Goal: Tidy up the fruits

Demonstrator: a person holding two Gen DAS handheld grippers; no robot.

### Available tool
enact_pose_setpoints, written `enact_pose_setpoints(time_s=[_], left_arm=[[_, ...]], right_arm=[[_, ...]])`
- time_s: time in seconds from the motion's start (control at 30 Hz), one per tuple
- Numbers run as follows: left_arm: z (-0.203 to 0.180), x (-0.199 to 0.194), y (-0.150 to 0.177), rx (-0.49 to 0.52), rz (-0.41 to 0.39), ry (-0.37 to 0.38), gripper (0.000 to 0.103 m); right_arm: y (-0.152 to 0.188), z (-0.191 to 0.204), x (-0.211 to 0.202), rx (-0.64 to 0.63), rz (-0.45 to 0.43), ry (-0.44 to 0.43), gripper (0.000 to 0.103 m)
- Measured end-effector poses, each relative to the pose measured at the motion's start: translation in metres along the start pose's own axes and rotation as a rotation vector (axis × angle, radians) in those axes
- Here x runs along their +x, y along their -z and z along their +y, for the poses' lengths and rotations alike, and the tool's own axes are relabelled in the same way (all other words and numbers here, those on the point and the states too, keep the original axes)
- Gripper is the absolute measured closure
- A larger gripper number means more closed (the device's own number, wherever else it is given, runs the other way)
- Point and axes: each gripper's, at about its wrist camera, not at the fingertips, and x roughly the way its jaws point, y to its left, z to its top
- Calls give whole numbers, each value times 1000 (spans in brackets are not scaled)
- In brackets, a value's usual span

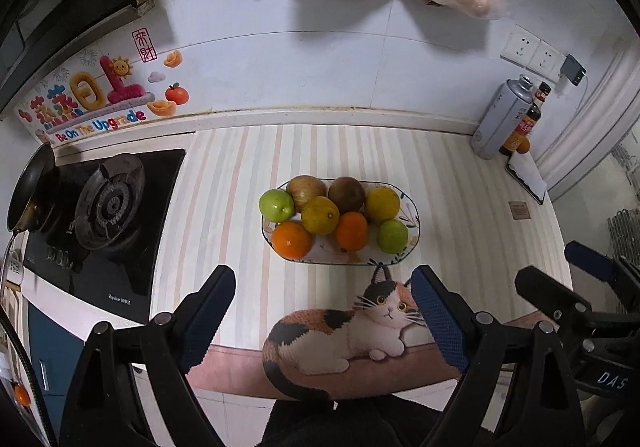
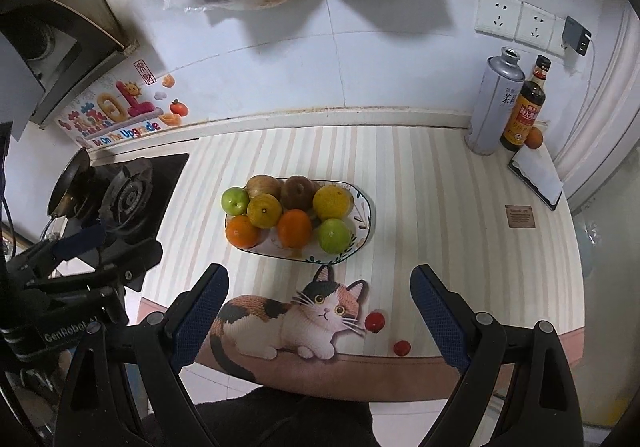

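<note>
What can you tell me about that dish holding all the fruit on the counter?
The oval white ceramic-looking plate with a dark rim and leaf pattern lies flat on the striped countertop, between the black gas stove and the bottles by the wall. It holds eight round fruits: two green, two orange, two yellow, two brownish, packed touching. The cat-shaped mat lies just in front of it. Neither gripper touches it.

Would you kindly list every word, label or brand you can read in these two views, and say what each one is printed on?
"Be On The Upgrade": wall sticker behind the stove.
"GenRobot": body of the left gripper, last letters cut off.
"DAS": body of the right gripper, remainder out of view.
Chinese characters on the sticker, the red seal, the spray can and the dark bottle: not legible to me.
Stove front and small brown tag: too small.
</note>
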Motion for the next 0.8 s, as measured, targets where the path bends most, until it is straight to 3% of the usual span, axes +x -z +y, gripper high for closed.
enact_pose_setpoints(time_s=[0.37, 0.7, 0.8], left_arm=[[-2, -15, 11, -11, -10, -11, 13], [-4, 2, 14, -40, 17, -6, 13], [-8, 24, 14, -42, 44, -15, 0]], right_arm=[[7, -2, -17, 17, -12, -12, 9], [16, -29, 10, 94, 20, -23, 8], [25, -53, 38, 151, 70, -16, 9]])
